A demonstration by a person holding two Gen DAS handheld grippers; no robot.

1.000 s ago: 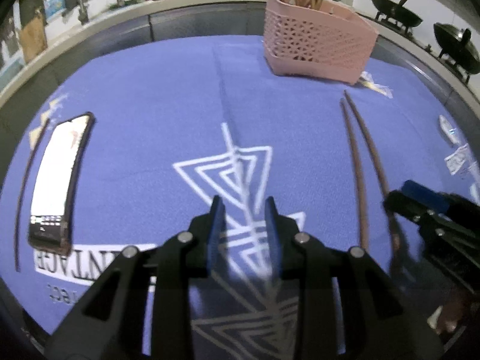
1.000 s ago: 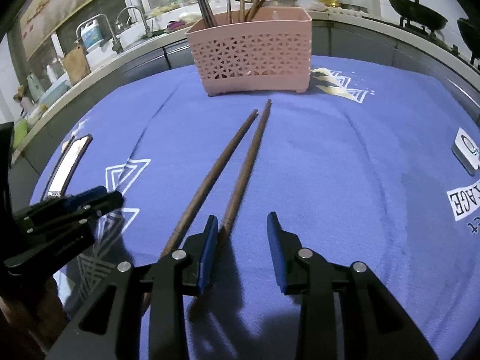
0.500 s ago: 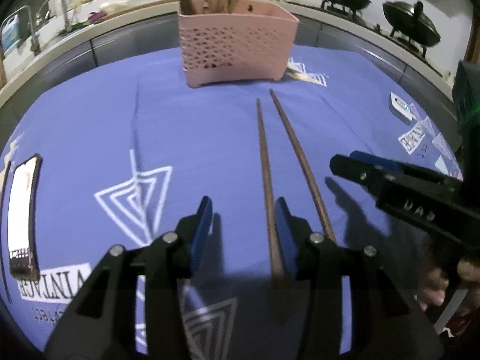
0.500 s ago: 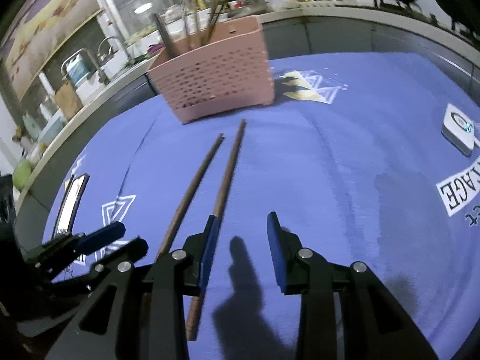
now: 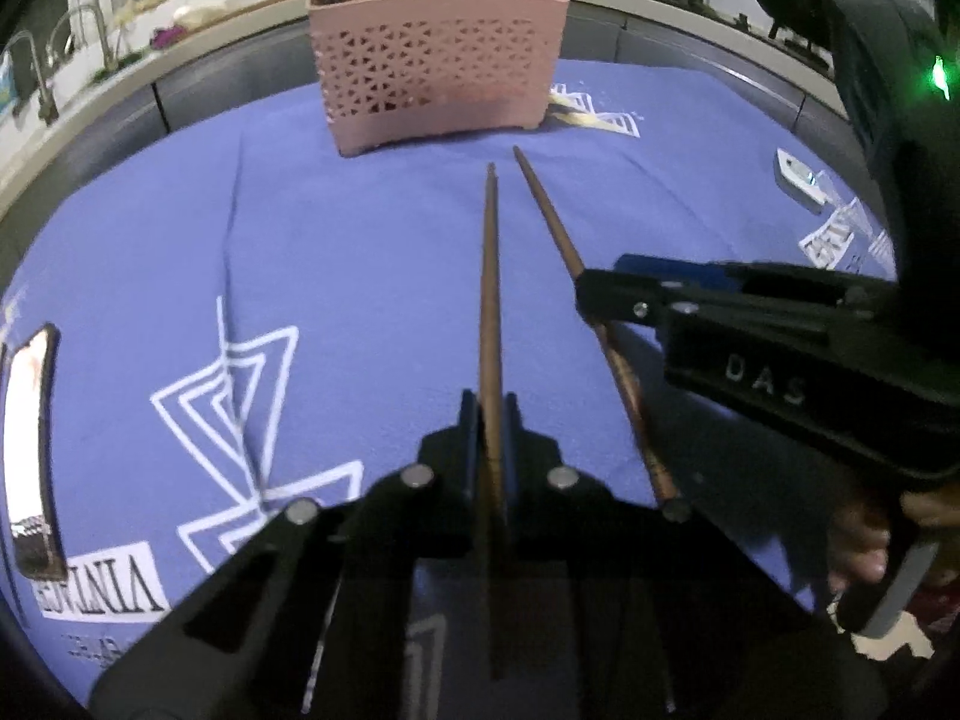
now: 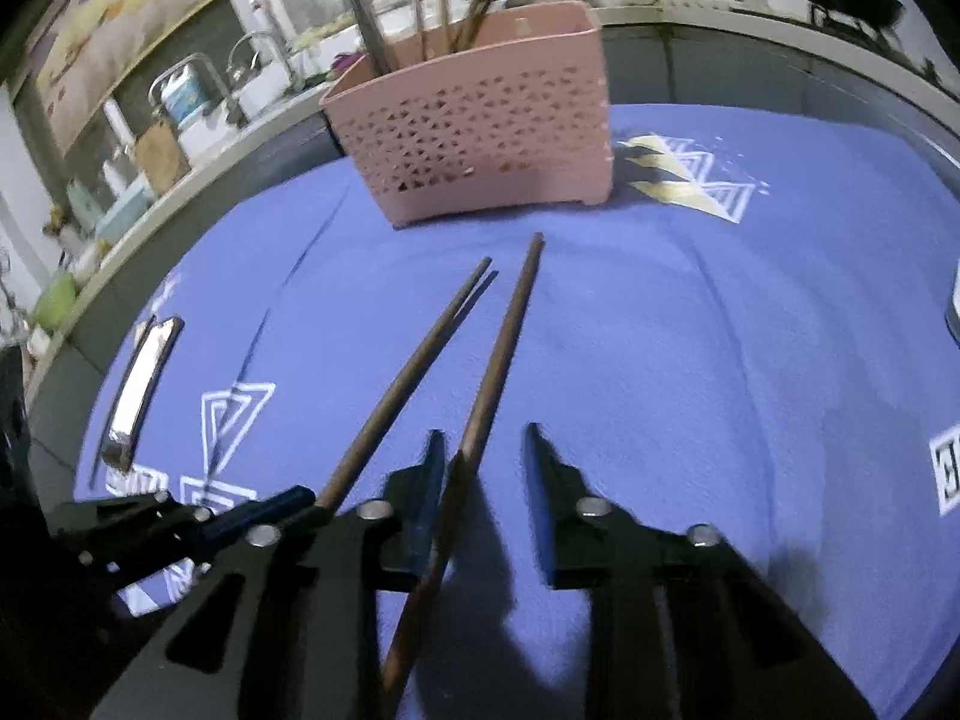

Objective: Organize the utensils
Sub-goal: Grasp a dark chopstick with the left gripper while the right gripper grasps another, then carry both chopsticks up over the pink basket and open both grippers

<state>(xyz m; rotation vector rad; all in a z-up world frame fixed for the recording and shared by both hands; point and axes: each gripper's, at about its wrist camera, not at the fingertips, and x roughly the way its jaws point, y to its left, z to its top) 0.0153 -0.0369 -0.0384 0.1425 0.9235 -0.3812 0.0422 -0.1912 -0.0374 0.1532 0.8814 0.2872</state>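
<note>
Two long brown chopsticks lie on a blue cloth, tips toward a pink perforated utensil holder (image 5: 438,60) that holds several utensils. My left gripper (image 5: 492,420) is shut on the left chopstick (image 5: 491,300); in the right wrist view this chopstick (image 6: 414,378) looks slightly raised above its shadow. My right gripper (image 6: 486,450) is open around the right chopstick (image 6: 498,354), which lies against its left finger. The right chopstick also shows in the left wrist view (image 5: 564,252). The holder shows in the right wrist view (image 6: 480,120).
A phone (image 5: 33,456) lies at the cloth's left edge, also visible in the right wrist view (image 6: 141,384). A small white device (image 5: 798,177) lies at the right. A counter with taps and woks runs behind the table.
My left gripper moved right onto the left chopstick and shut on it. My right gripper moved forward so the right chopstick now lies between its open fingers.
</note>
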